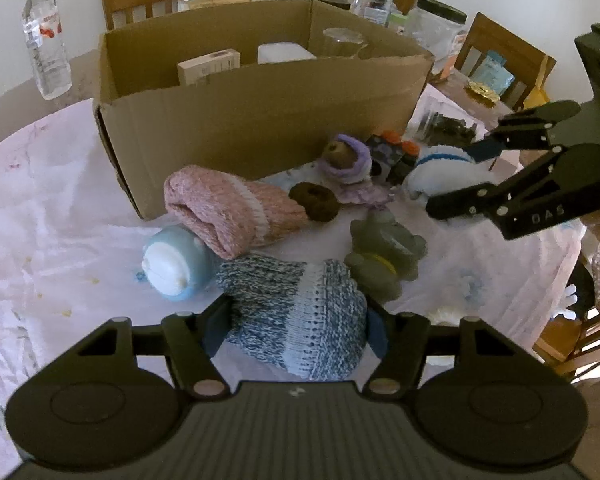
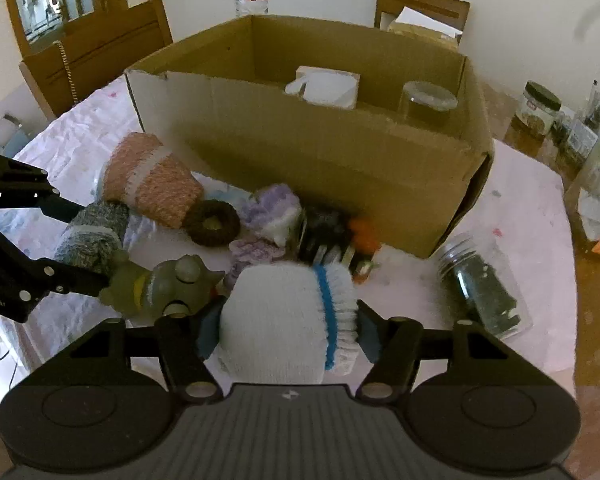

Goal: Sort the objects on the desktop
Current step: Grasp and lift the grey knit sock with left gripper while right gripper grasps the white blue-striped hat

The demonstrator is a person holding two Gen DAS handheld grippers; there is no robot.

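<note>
A blue-and-white knitted sock roll lies on the pale tablecloth, and my left gripper is shut on it, one pad against each side. In the right wrist view that left gripper clasps the same grey-blue roll. My right gripper is shut on a white sock roll with a blue stripe. In the left wrist view the right gripper reaches in from the right around the white roll. An open cardboard box stands just behind the pile.
A pink knitted roll, a brown ring, a grey-green toy figure, a pale blue round toy and a purple-hooded bear crowd the box's front. A jar lies at right. A water bottle and chairs stand behind.
</note>
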